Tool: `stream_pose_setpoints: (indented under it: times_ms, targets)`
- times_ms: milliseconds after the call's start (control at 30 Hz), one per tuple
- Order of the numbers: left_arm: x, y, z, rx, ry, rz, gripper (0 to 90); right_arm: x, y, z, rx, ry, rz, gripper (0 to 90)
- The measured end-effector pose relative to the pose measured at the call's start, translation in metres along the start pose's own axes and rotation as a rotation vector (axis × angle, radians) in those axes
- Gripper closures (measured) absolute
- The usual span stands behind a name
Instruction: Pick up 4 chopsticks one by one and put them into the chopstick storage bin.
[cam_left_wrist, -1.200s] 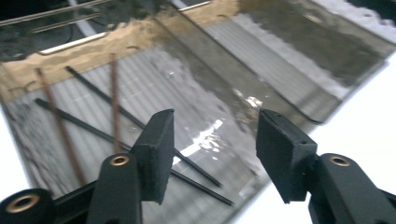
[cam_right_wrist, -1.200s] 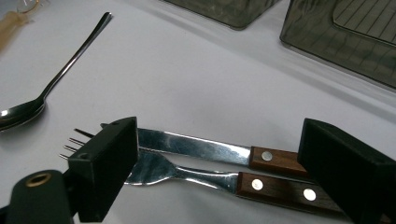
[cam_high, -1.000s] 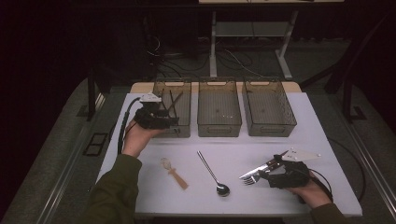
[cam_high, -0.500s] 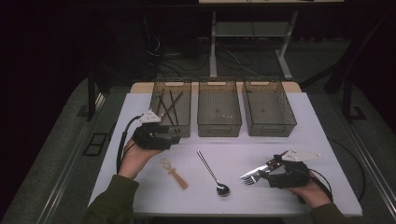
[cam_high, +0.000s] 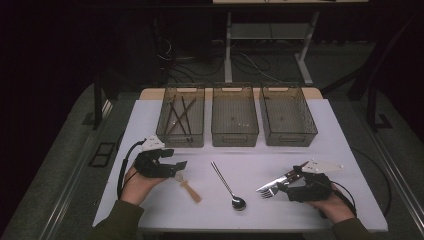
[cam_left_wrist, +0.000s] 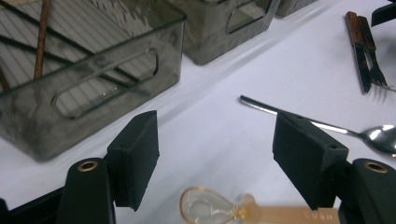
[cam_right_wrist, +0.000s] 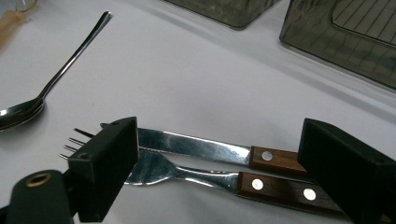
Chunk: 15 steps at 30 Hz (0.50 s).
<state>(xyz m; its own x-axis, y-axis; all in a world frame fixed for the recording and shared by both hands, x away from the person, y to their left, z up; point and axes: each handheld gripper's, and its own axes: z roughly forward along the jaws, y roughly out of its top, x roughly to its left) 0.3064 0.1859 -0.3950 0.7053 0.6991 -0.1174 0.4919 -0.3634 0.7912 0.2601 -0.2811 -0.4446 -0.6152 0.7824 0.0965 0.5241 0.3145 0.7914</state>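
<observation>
Left gripper (cam_left_wrist: 215, 154) open, jaws just widened over light, rigid, slippery plastic spoon (cam_left_wrist: 219, 212); grab its flat handle.

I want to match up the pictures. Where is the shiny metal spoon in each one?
High view: the metal spoon lies at the table's front middle.
Left gripper view: at the right edge, partly behind the right jaw.
Right gripper view: upper left.
Shared landmark: the knife and fork pair lying near it.
</observation>
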Motion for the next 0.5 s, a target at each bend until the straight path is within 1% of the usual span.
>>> stream_pose_setpoints:
  times_ms: [67,233,400,500]
  targets:
    - [0.000,-0.005,-0.003,-0.005,0.003,-0.004,30.6,0.000,0.000,0.000,0.001,0.000,0.000,12.3]
    - [0.001,-0.018,-0.006,0.001,0.013,-0.015,30.7,0.000,0.000,0.000,-0.001,0.000,-0.003,12.2]
    - [0.002,-0.030,-0.005,0.025,0.015,-0.024,31.5,0.000,0.000,0.000,0.000,0.000,-0.004,12.2]
    - [0.003,-0.034,-0.004,0.044,0.022,-0.024,34.1,0.001,0.000,0.000,0.001,0.000,-0.004,12.2]
